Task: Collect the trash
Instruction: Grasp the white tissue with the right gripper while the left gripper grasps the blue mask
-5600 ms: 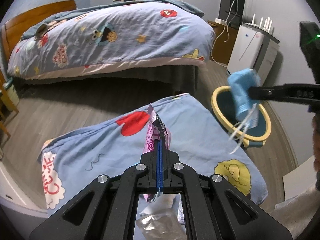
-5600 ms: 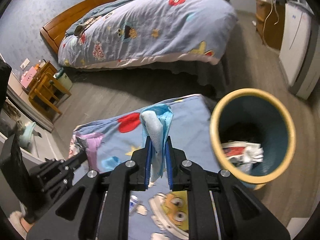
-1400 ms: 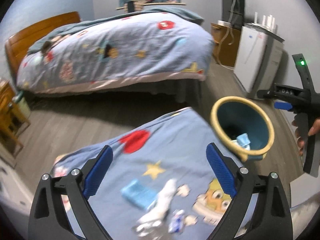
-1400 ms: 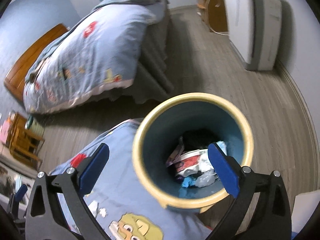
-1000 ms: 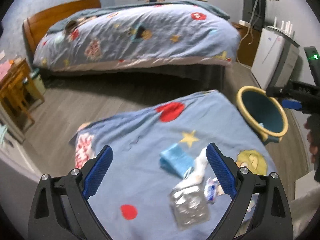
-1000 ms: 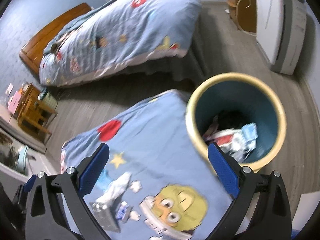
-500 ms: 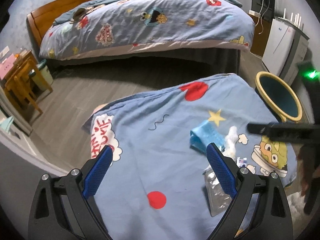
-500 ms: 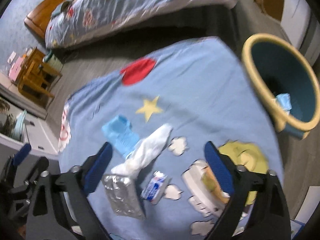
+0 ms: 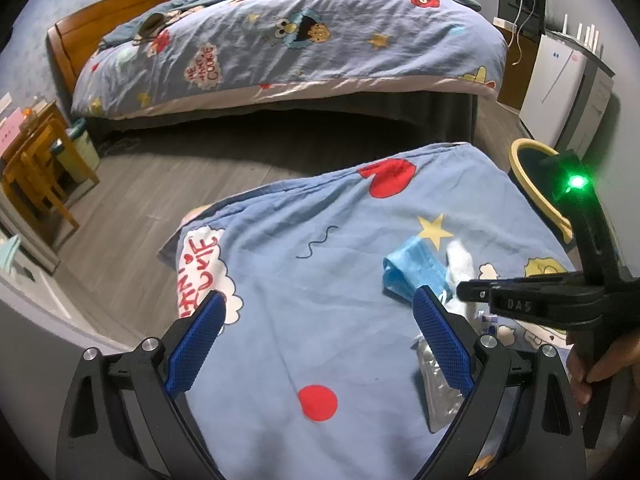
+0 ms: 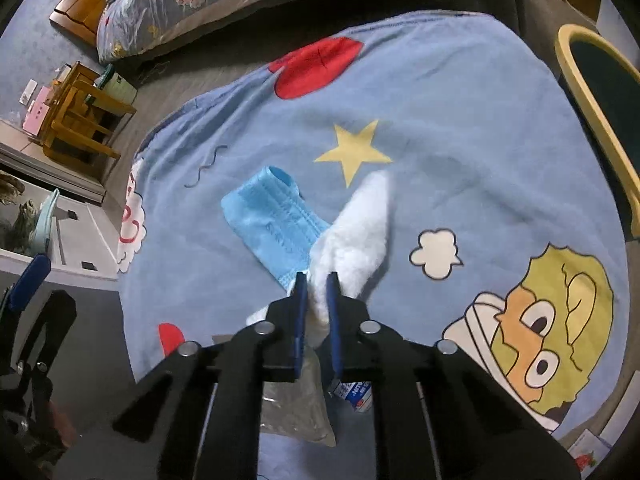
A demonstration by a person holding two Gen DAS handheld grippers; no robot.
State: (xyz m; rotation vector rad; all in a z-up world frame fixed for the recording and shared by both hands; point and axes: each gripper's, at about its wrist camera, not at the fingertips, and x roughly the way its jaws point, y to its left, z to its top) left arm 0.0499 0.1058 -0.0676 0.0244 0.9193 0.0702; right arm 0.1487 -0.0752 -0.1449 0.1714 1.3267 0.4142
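Fingers (image 10: 298,304) of right gripper (image 10: 317,300) just closed, pinching white tissue (image 10: 356,232).

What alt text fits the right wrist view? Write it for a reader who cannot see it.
The right tool is shut on a white crumpled tissue lying on a blue cartoon-print blanket. A blue face mask lies just left of the tissue, a clear wrapper sits below the tool, and a yellow-rimmed bin stands at the right edge.
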